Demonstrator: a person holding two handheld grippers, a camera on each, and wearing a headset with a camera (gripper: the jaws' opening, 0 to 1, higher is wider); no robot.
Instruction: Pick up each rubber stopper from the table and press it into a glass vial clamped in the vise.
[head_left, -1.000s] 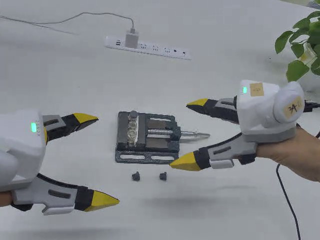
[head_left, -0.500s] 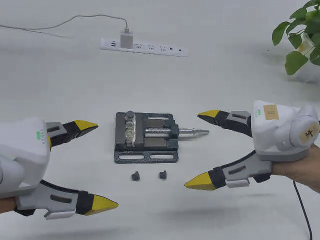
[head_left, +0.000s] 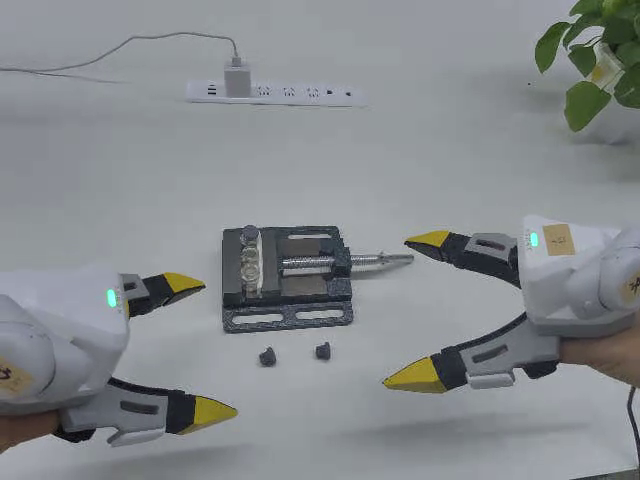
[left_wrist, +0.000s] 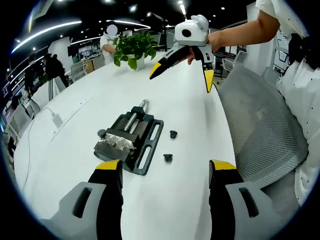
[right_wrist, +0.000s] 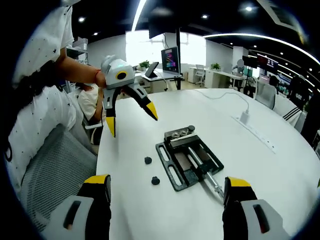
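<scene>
Two small dark rubber stoppers (head_left: 268, 356) lie on the white desk (head_left: 150, 200) just before the dark grey metal vise (head_left: 305, 287) that clamps clear glass vials (head_left: 248, 265), while the left gripper (head_left: 216, 348) and the right gripper (head_left: 399, 310) hold their jaws wide apart and empty, and the writing on the right one's yellow sticker (head_left: 557, 240) is too small to read.

The vise (head_left: 287, 277) sits on the table (head_left: 450, 160) between my left gripper (head_left: 216, 348) and my right gripper (head_left: 399, 310), with the vials (head_left: 249, 264) clamped at the end nearer my left jaws. One rubber stopper (head_left: 268, 356) and another stopper (head_left: 323, 351) lie side by side just before the vise. The power strip (head_left: 275, 92) lies well beyond it.
</scene>
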